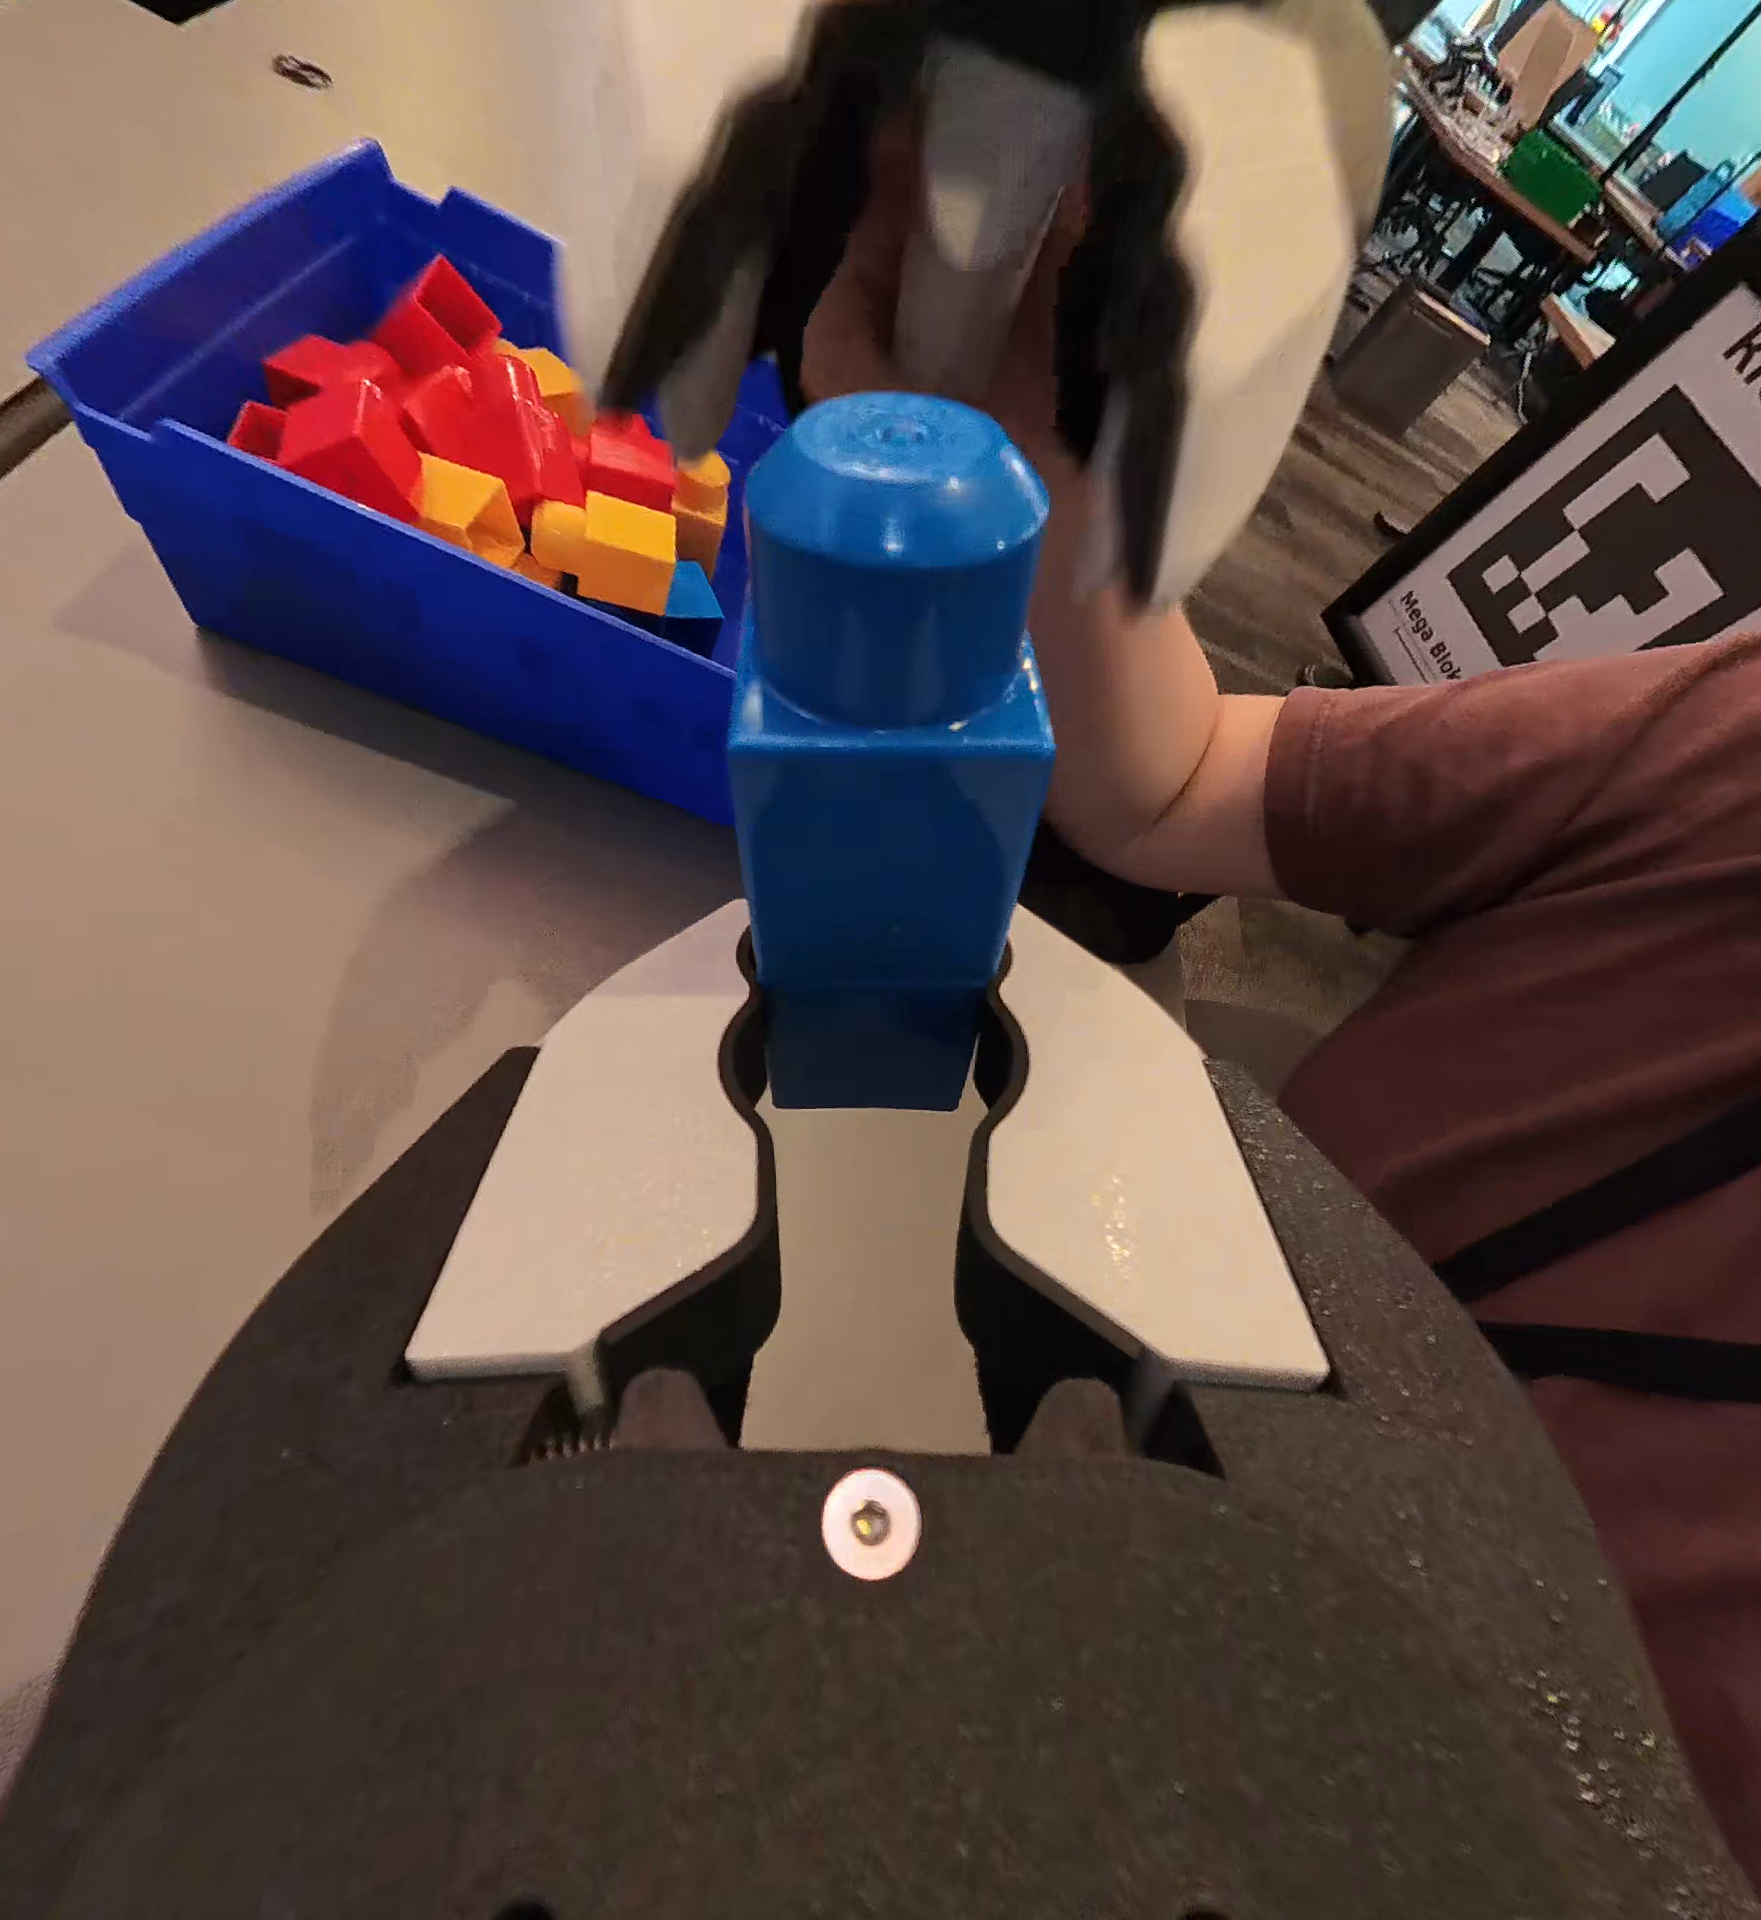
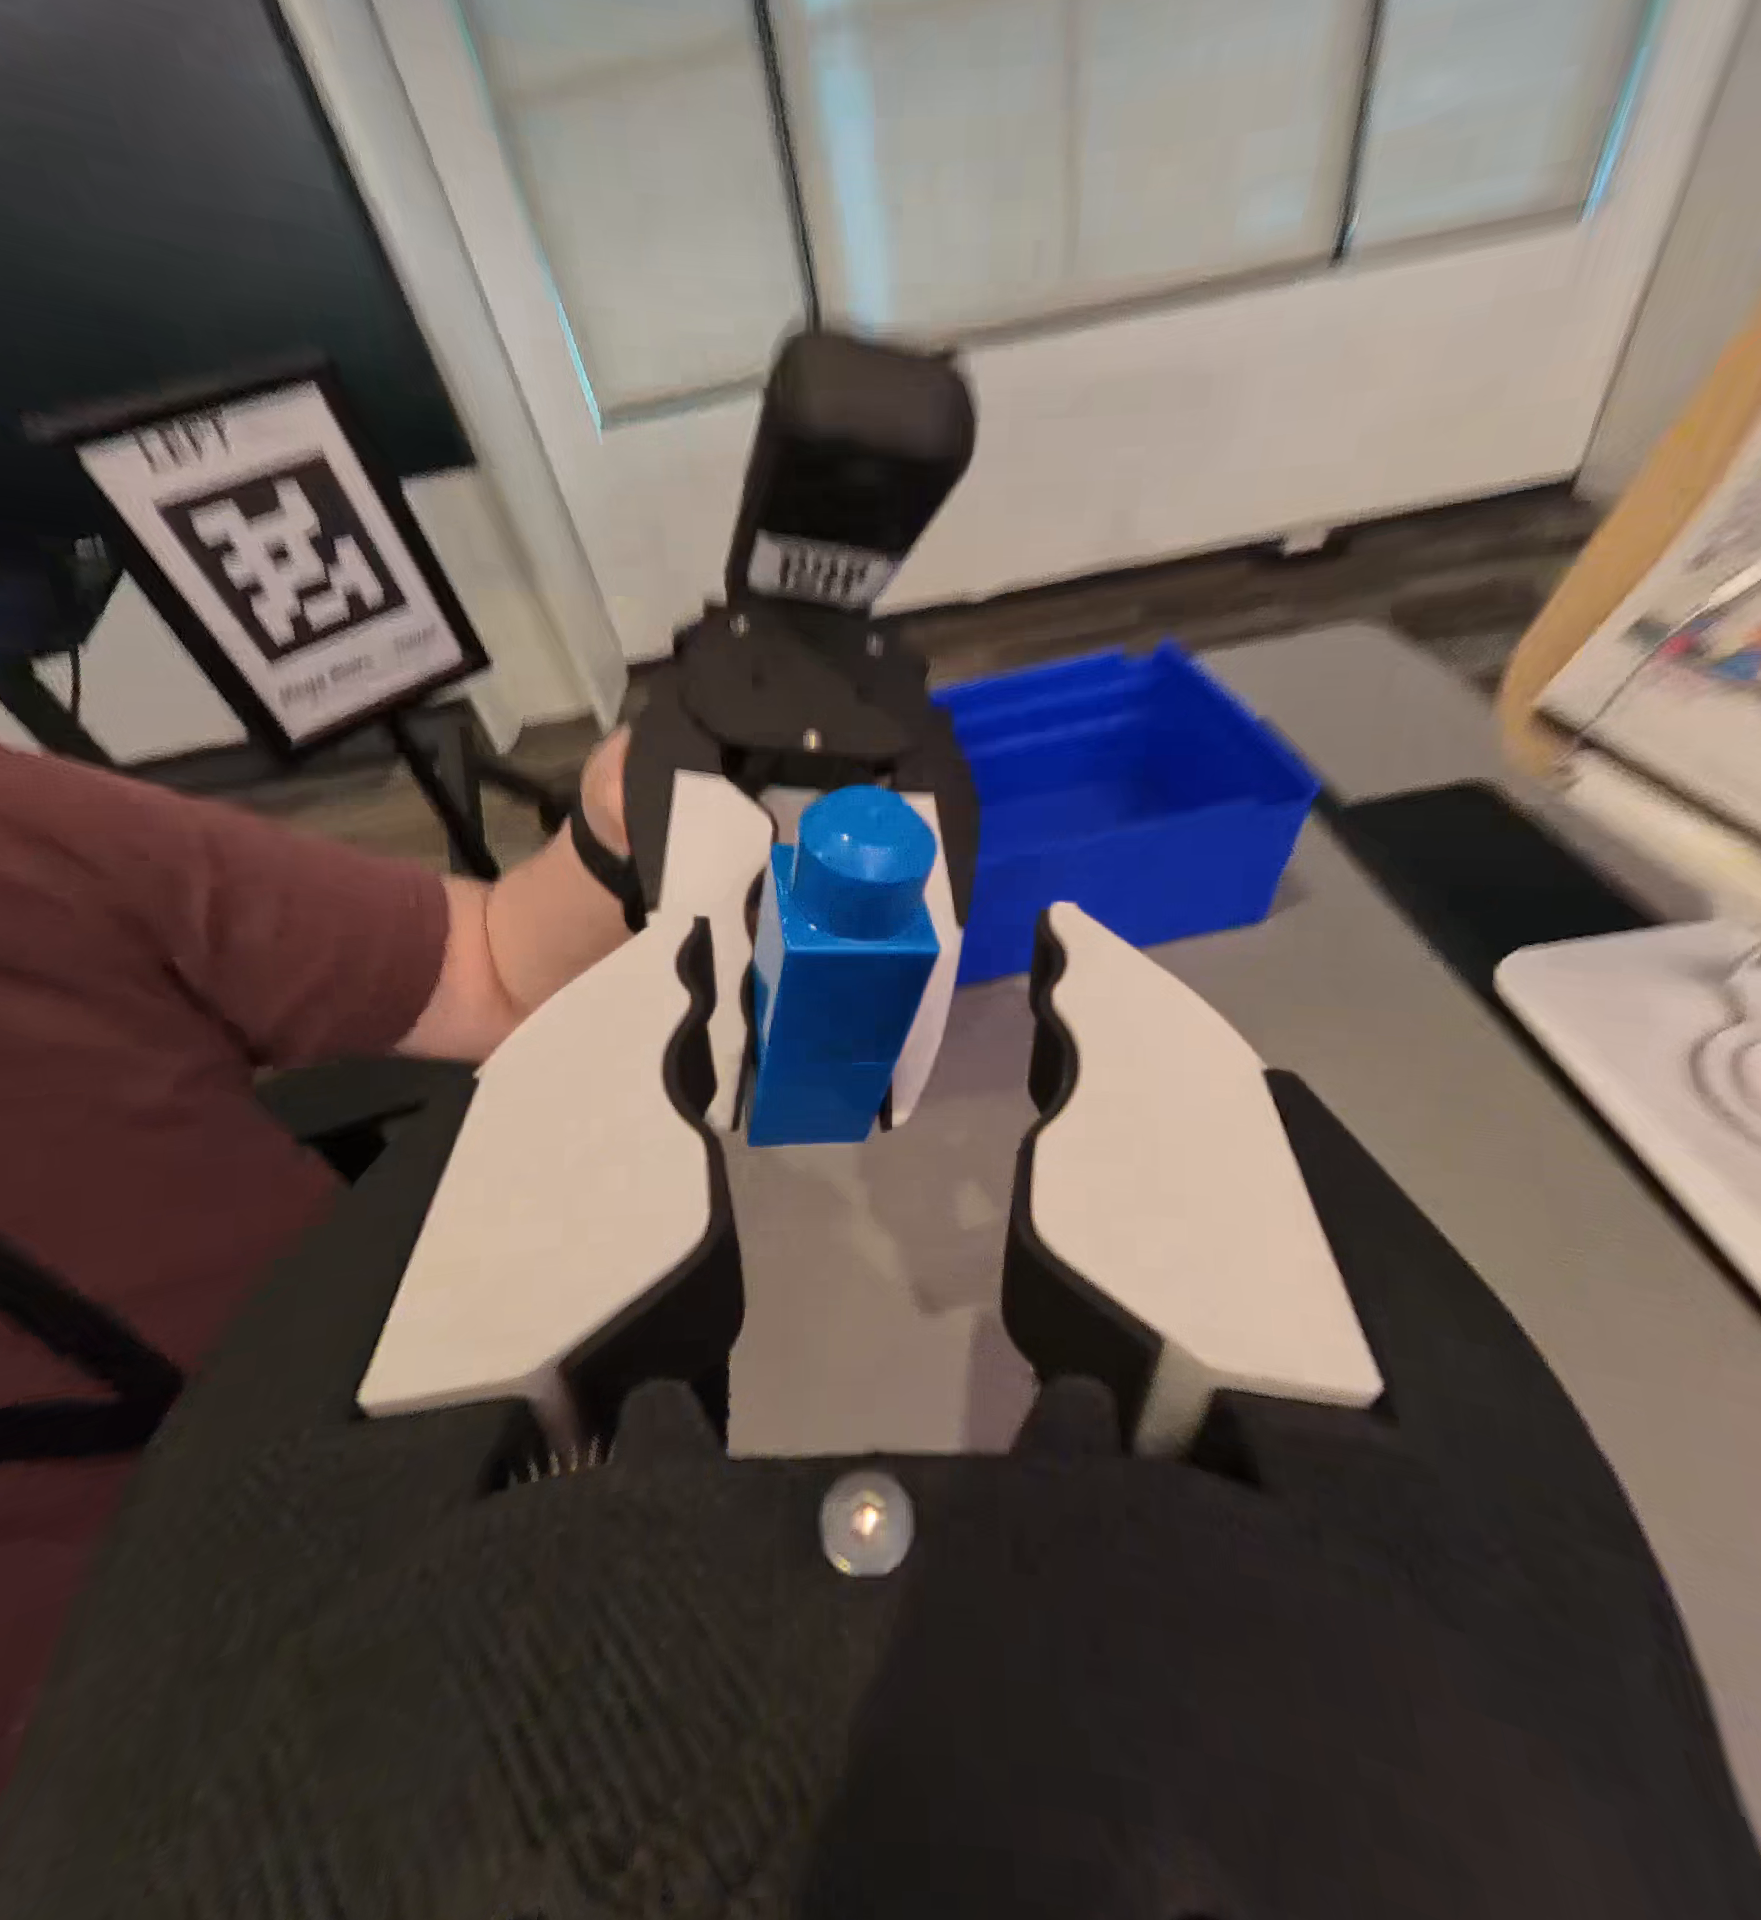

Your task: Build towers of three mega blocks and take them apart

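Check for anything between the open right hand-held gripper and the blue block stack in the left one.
Nothing visible: the blue block stack stands just ahead of the right hand-held gripper, clamped by the left hand-held gripper.

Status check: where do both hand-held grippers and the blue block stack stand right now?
Left hand-held gripper clamped on blue plastic block stack. Right hand-held gripper open, empty. Nothing in the way.

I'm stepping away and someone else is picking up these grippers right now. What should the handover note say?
Left gripper: shut on the base of a blue block stack, held upright over the grey table.
Right gripper: open, holding nothing, just in front of the stack.
Spare red and yellow blocks lie in the blue bin.
Done: two blue blocks appear joined.
Left: probably add a third, then take the tower apart.
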Motion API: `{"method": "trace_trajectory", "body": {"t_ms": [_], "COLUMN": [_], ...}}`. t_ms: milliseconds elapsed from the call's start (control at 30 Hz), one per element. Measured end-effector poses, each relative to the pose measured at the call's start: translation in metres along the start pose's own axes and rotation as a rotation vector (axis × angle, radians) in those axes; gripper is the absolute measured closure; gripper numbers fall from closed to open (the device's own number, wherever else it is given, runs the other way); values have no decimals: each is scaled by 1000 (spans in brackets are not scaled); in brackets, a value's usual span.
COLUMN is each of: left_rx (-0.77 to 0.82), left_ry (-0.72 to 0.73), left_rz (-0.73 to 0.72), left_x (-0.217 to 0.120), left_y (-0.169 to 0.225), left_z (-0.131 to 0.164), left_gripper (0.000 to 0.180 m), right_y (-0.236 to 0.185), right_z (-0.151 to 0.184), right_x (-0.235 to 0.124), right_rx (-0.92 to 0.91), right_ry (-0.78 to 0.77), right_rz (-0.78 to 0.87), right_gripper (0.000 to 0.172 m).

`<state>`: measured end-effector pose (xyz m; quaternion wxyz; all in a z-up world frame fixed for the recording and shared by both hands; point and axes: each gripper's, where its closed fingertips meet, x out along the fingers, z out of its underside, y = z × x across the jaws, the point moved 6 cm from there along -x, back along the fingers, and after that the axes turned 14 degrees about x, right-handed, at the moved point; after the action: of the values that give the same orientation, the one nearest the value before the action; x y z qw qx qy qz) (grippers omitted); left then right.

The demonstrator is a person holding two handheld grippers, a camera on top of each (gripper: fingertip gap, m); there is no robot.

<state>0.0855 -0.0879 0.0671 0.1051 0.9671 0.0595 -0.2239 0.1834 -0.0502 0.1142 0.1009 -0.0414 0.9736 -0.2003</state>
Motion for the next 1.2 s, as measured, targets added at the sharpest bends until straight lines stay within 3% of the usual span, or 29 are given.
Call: {"method": "trace_trajectory", "body": {"t_ms": [67,133,233,300,433,533,600,633,733,767,900,1000,1133,1200], "left_rx": [3,18,16,-9,-50,-104,-113,-111,-107,-103,-103,-104,-162,-184], "left_ry": [-18,-47,42,98,141,-8,38,52,106,114,110,88,113,128], "left_rz": [18,-1,-43,-29,0,148,174,184,134,134,127,127,196,227], "left_x": [3,5,5,7,10,22,28,27,14,9,2,2,0,-3], "left_y": [4,3,-5,-9,-16,-6,-3,-2,-6,-6,-6,-8,-6,-6], "left_z": [1,3,-2,-4,-3,14,9,7,0,-1,0,2,3,3], "left_gripper": [144,143,136,144,145,145,145,145,145,145,145,145,145,145], "right_y": [1,0,10,15,22,37,52,63,102,111,135,160,146,113], "right_z": [12,13,5,4,2,-15,-18,-12,31,50,102,121,84,42], "right_x": [21,28,20,16,13,-20,-59,-79,-136,-148,-143,-134,-128,-118], "right_rx": [17,57,112,149,176,213,237,242,261,309,463,468,390,113], "right_ry": [-66,-69,38,59,91,296,305,240,-59,-171,-482,-630,-423,-226], "right_rz": [-37,-116,-106,-137,-130,-76,-16,72,544,621,595,703,648,550], "right_gripper": [111,134,135,135,135,135,136,135,135,135,135,134,118,108]}}
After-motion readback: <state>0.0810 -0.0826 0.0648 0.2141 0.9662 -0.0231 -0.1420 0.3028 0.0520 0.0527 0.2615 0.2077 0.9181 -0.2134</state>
